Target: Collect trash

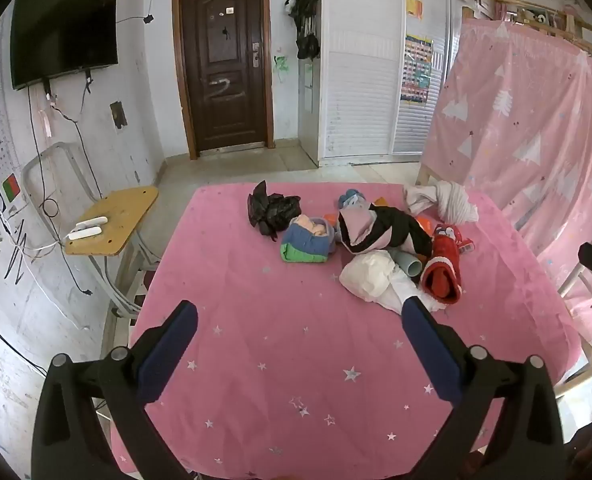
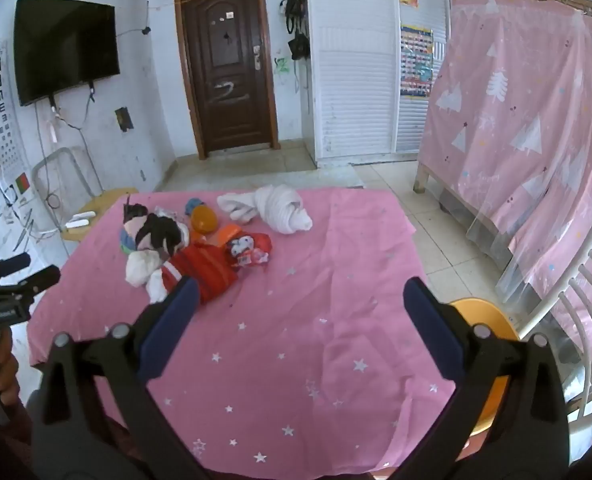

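my left gripper (image 1: 300, 336) hangs over the near part of the pink cloth (image 1: 280, 360), jaws wide apart, nothing between them. left of the table a small wooden desk (image 1: 116, 220) stands by the wall. on the far half of the cloth the pile begins with a crumpled black bag (image 1: 272, 210), then a blue and green bundle (image 1: 308, 242) just beside it, a black and pink garment (image 1: 380, 228) in the middle, white tissue (image 1: 370, 274) nearer me, a red sock (image 1: 442, 270) touching the tissue's right side, and a white towel (image 1: 444, 200) at the far right edge. my right gripper (image 2: 302, 306) also has its jaws spread wide, holding nothing, low over the cloth with the red sock just past its left finger. an orange ball (image 2: 203, 219) sits behind the pile. an orange stool (image 2: 484, 320) shows by the table's right edge.
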The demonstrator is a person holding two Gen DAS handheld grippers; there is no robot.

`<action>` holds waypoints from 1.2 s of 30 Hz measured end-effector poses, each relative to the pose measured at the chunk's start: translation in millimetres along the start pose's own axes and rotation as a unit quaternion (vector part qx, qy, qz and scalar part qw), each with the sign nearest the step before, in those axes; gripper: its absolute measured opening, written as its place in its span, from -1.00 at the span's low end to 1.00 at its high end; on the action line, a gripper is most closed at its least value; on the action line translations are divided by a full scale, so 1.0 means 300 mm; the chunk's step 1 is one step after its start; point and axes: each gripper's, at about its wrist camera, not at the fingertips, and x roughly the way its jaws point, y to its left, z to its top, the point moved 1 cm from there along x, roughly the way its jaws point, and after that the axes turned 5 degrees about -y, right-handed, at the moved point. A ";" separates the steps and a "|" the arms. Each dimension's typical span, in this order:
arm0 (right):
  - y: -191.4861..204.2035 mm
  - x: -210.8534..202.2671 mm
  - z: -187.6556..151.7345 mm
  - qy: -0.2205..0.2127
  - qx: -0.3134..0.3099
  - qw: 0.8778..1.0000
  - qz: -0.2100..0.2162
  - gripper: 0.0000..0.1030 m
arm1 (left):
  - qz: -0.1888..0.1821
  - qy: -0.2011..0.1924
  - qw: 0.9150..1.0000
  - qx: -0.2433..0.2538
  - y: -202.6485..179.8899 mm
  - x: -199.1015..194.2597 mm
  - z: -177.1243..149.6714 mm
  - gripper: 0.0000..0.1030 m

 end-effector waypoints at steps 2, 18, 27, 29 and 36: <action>0.000 0.000 0.000 -0.001 0.001 1.000 0.000 0.92 | -0.001 0.000 1.000 0.000 0.000 0.000 0.000 0.83; 0.002 -0.002 0.001 -0.003 0.001 1.000 0.001 0.92 | 0.002 -0.001 1.000 0.002 -0.001 0.000 0.000 0.83; 0.000 0.000 -0.001 -0.003 0.002 1.000 0.001 0.92 | 0.003 -0.001 1.000 0.003 -0.002 0.000 0.000 0.83; 0.000 0.000 0.000 -0.003 0.001 1.000 0.000 0.92 | 0.003 -0.001 1.000 0.003 -0.001 0.000 0.000 0.83; 0.001 -0.001 0.000 -0.003 0.001 1.000 0.002 0.92 | 0.004 -0.001 1.000 0.004 -0.001 0.000 0.000 0.83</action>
